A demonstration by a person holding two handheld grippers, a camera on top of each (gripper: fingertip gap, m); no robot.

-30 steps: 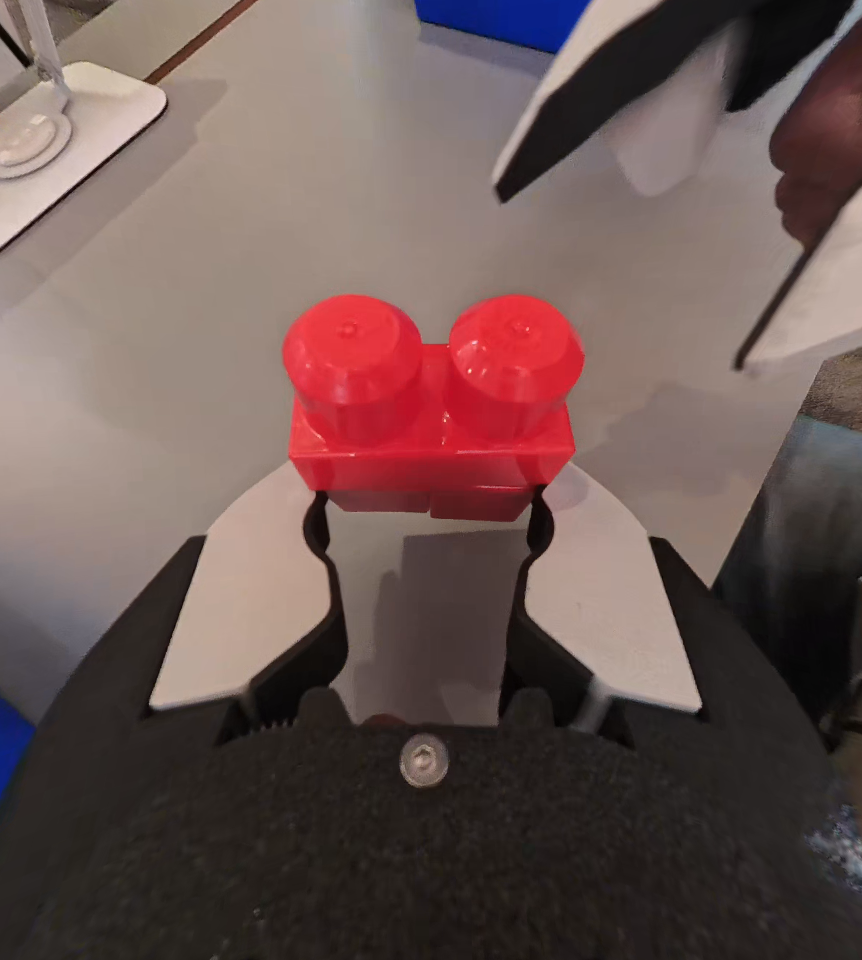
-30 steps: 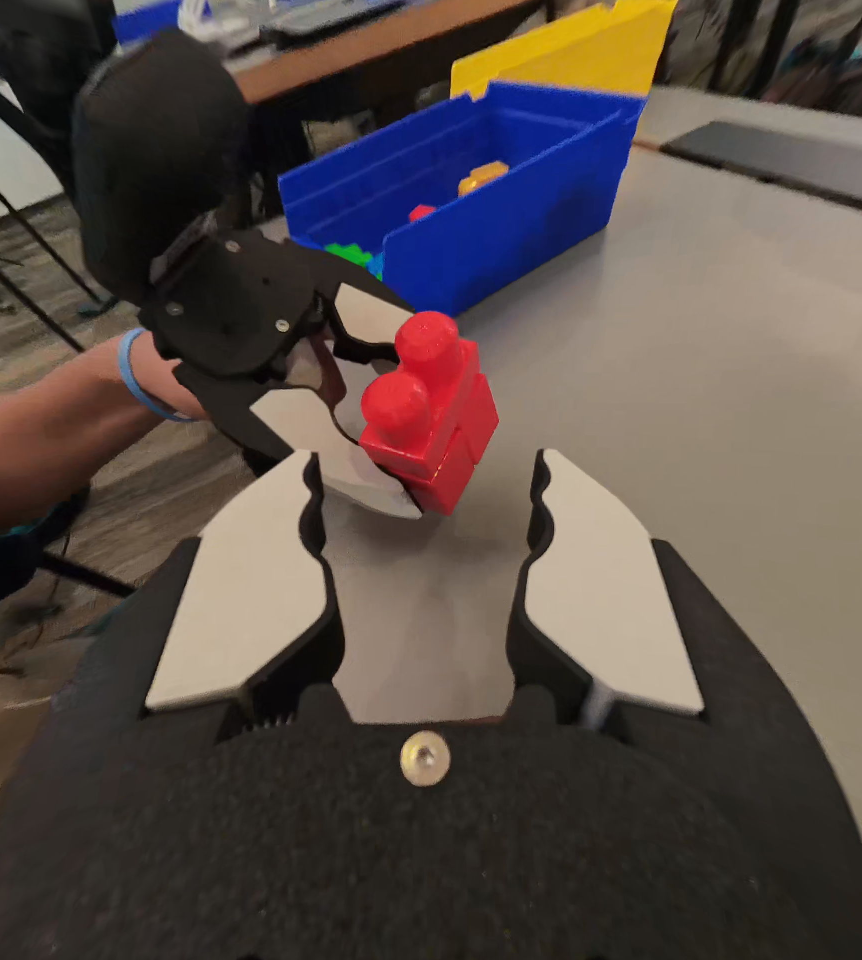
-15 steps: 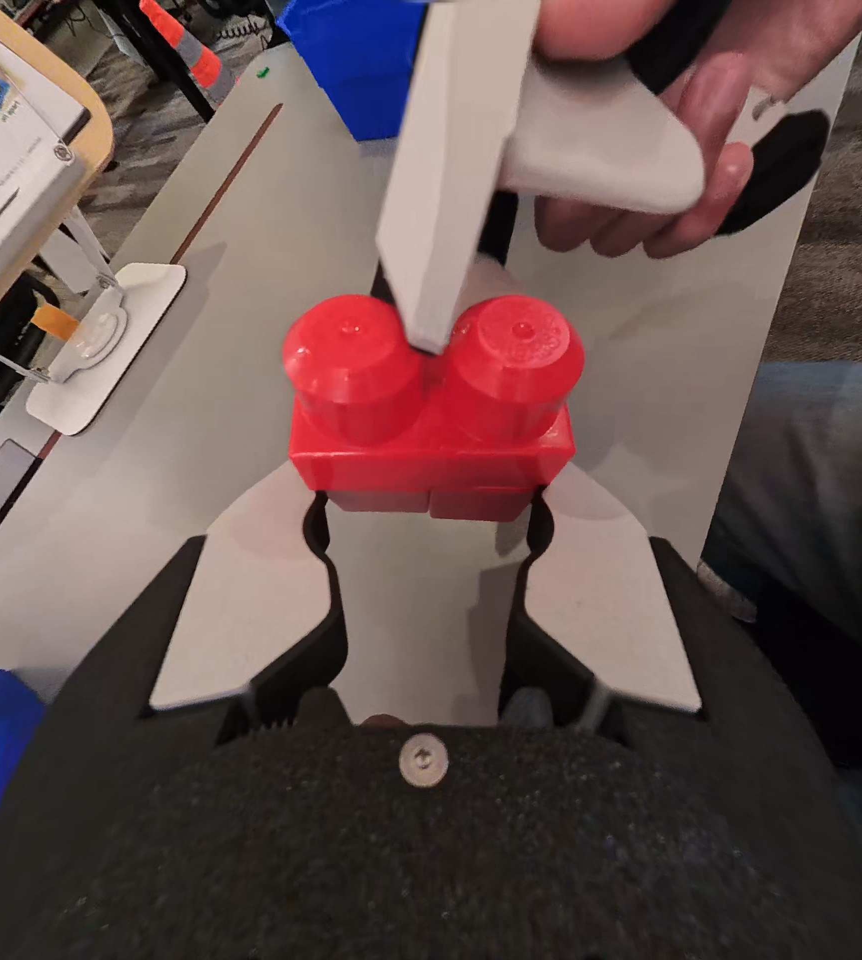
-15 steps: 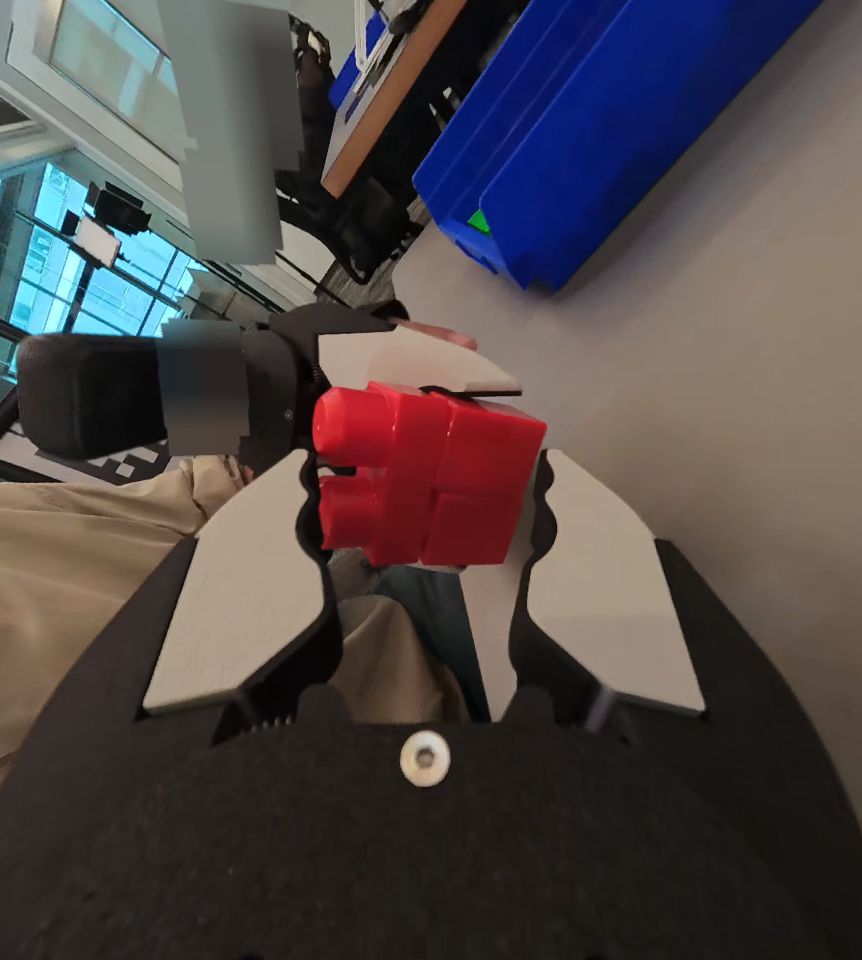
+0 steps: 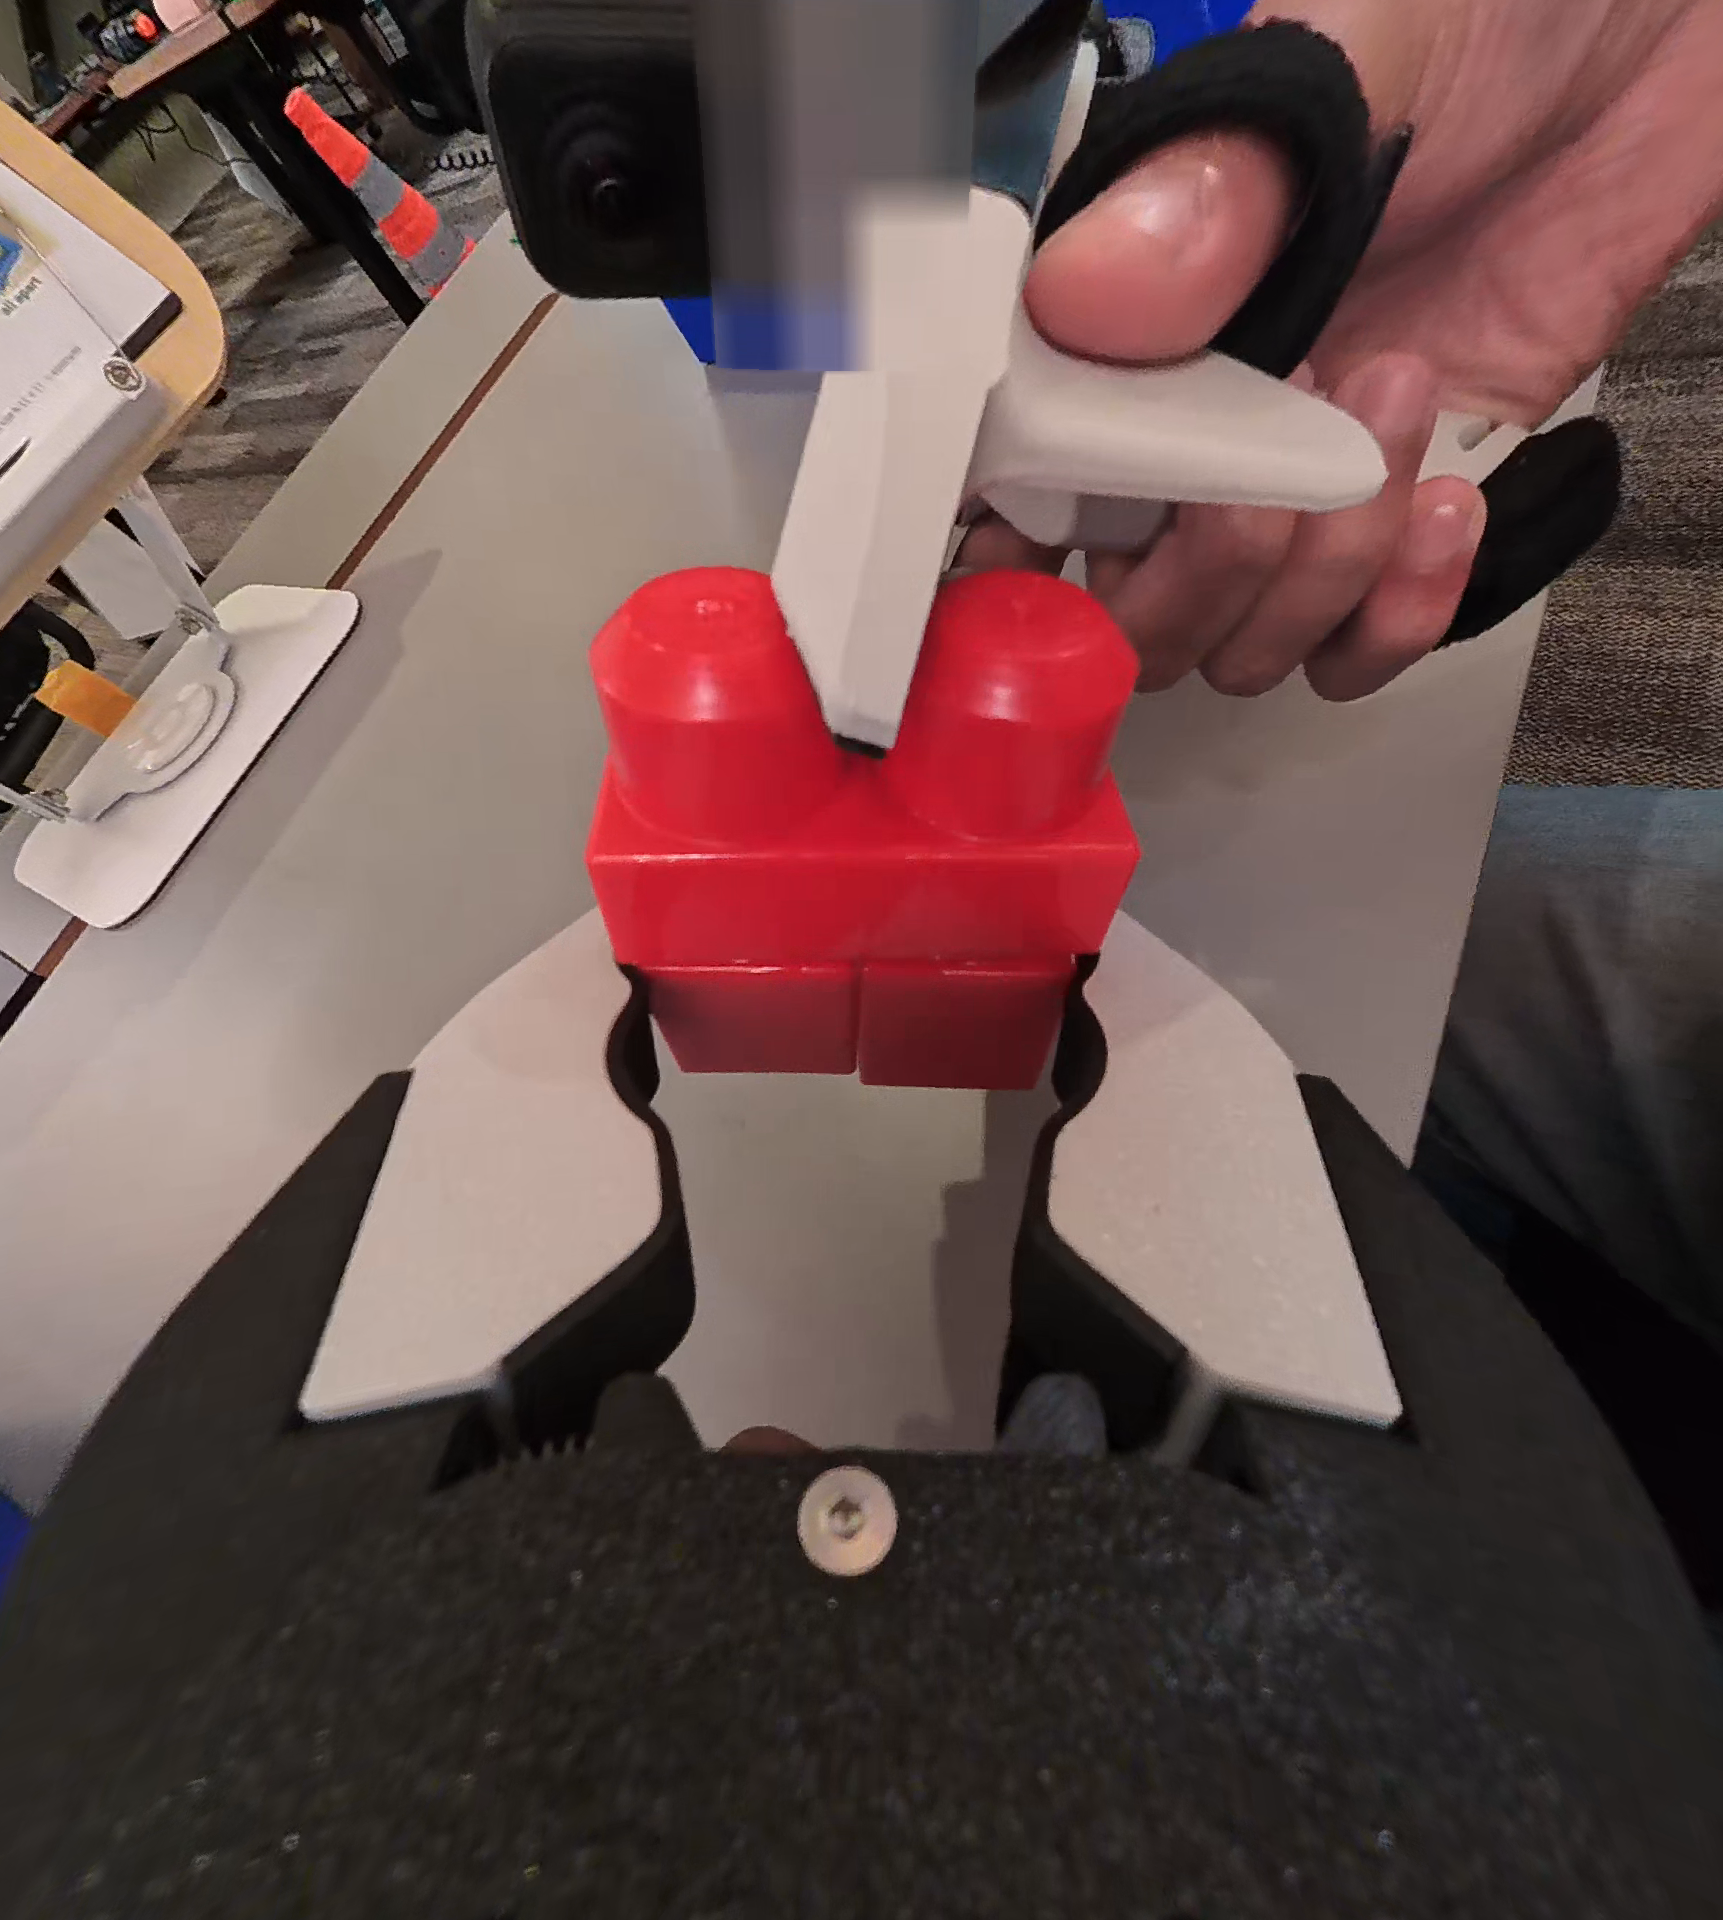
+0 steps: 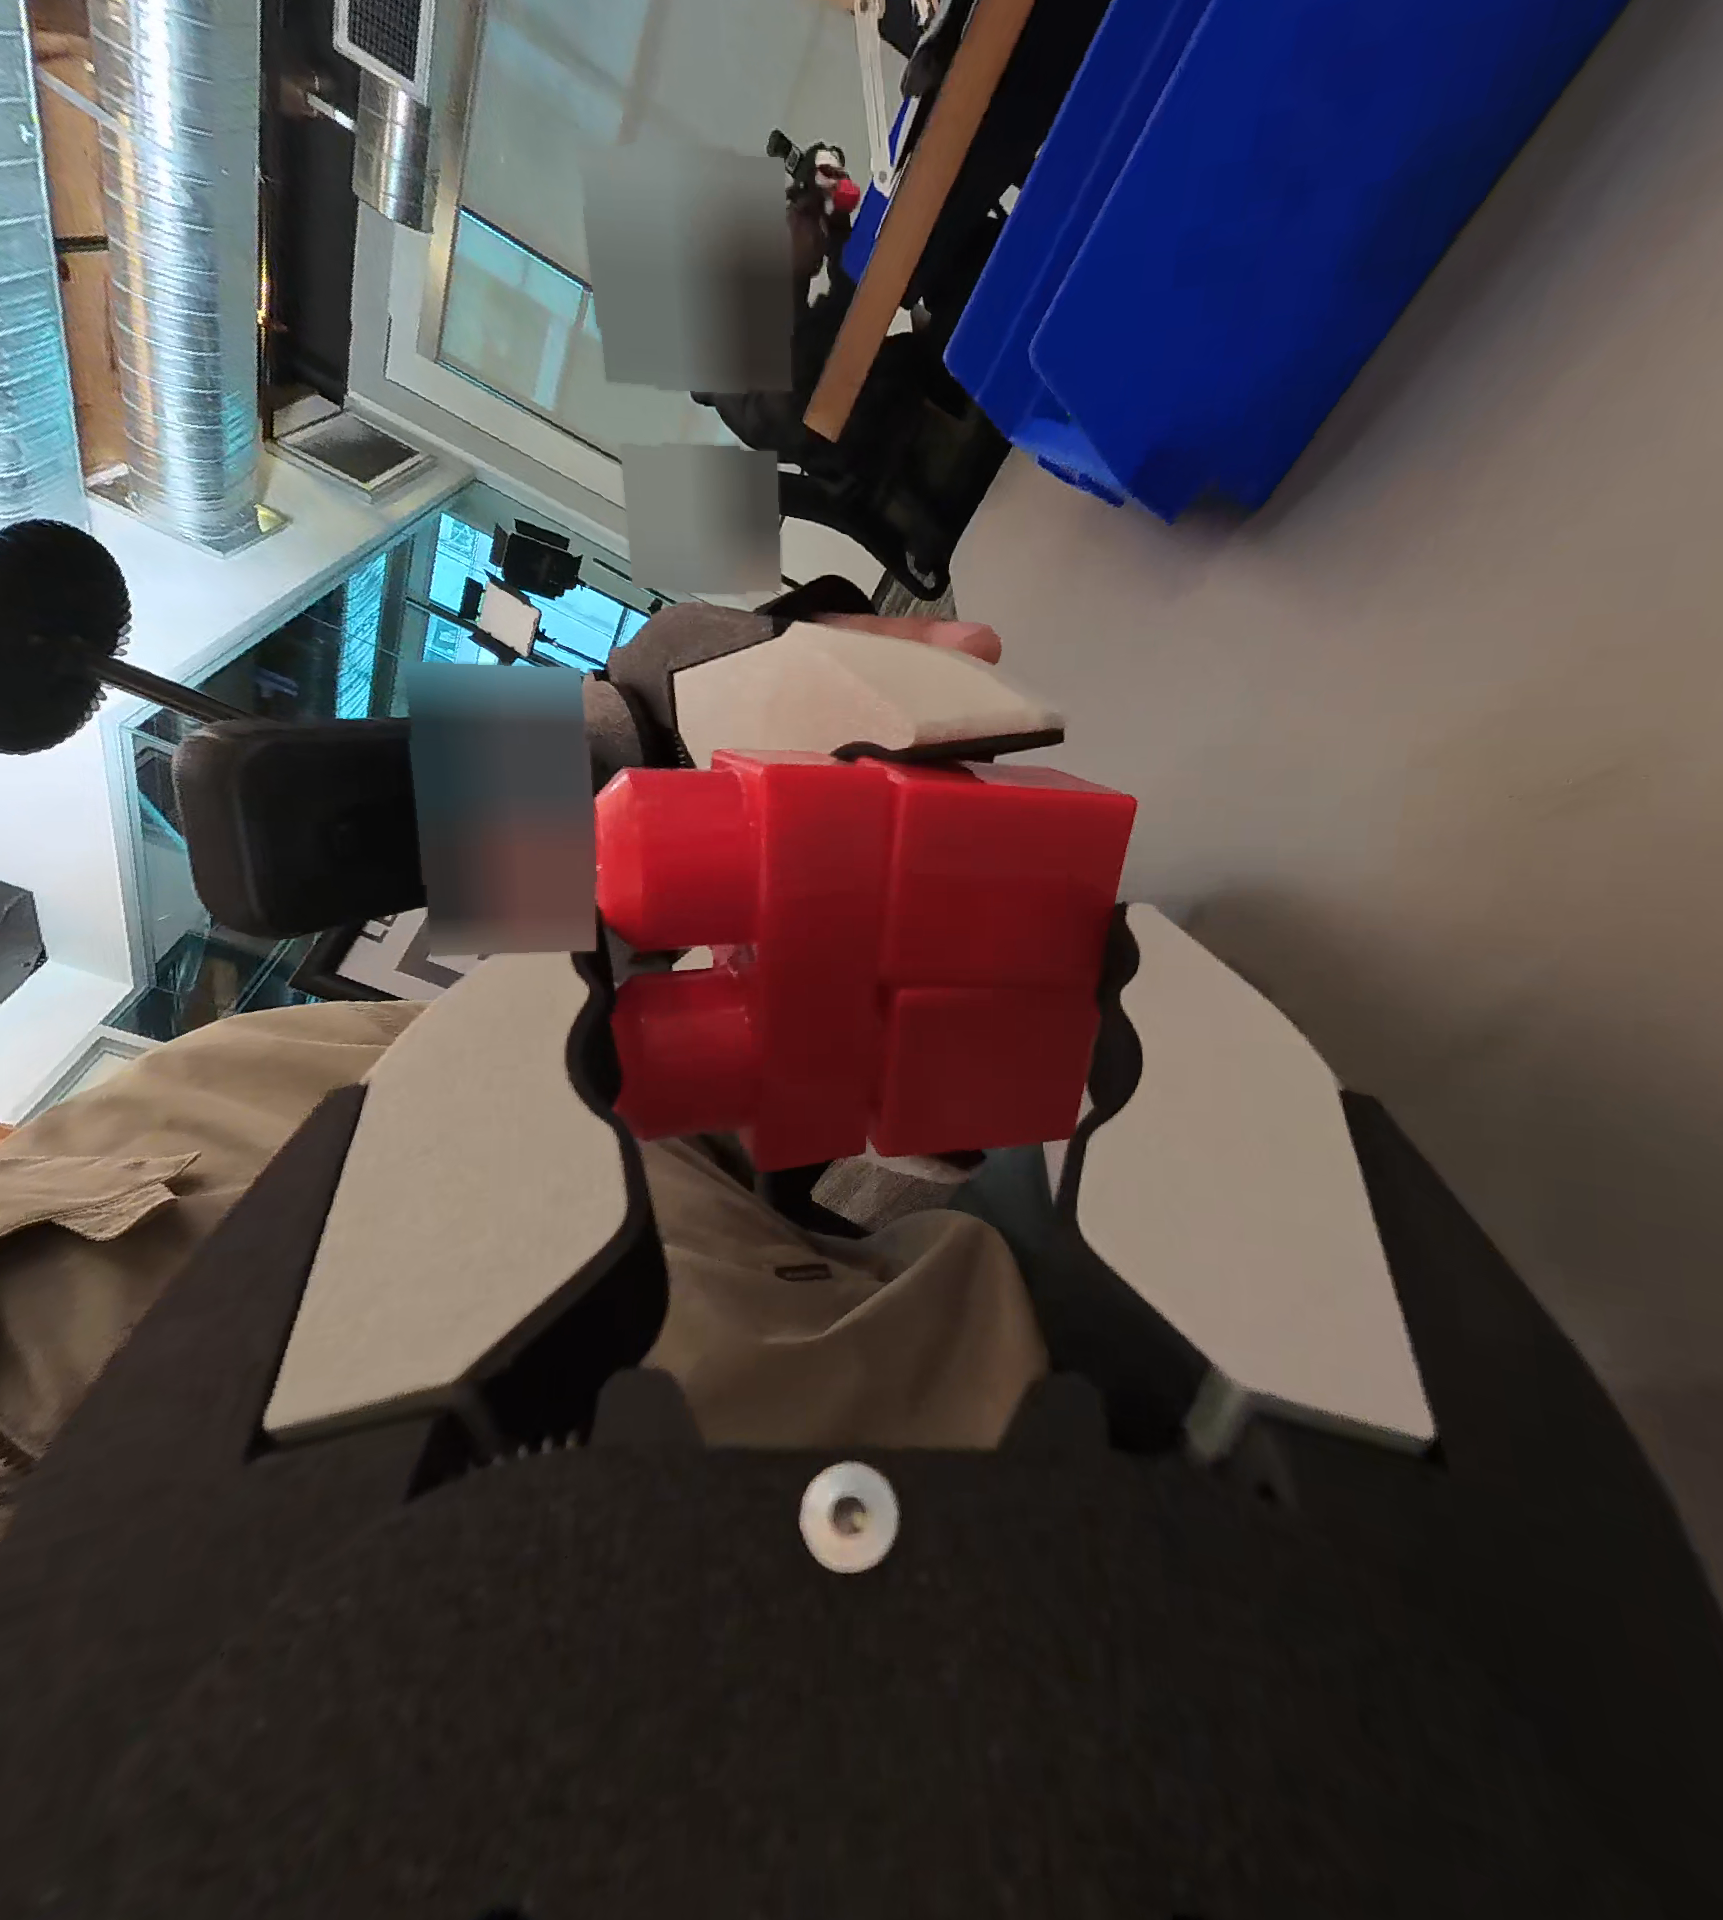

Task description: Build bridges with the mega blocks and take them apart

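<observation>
A red mega block stack [image 5: 862,894] is a two-stud block on top of two small red blocks. My left gripper [image 5: 857,1029] is shut on the two small blocks and holds the stack above the grey table [image 5: 421,935], studs pointing away. My right gripper [image 6: 852,1023] is open and brackets the same stack [image 6: 867,956] lengthwise. One finger sits at the studs and the other at the base, both close against it. In the left wrist view that stud-side finger [image 5: 867,540] lies in the gap between the two studs, and a hand [image 5: 1356,312] holds the handle.
A blue bin [image 6: 1304,260] stands on the table beyond the stack. A white stand base [image 5: 182,748] with a tilted board [image 5: 5,343] is at the table's left edge. The person's torso and legs are close behind the grippers. Left and right tips are no more than a few centimetres apart.
My right gripper has swung in from the side and turned, and its fingers now bracket the stack. My left gripper has kept its hold and tilted the stack towards it.
</observation>
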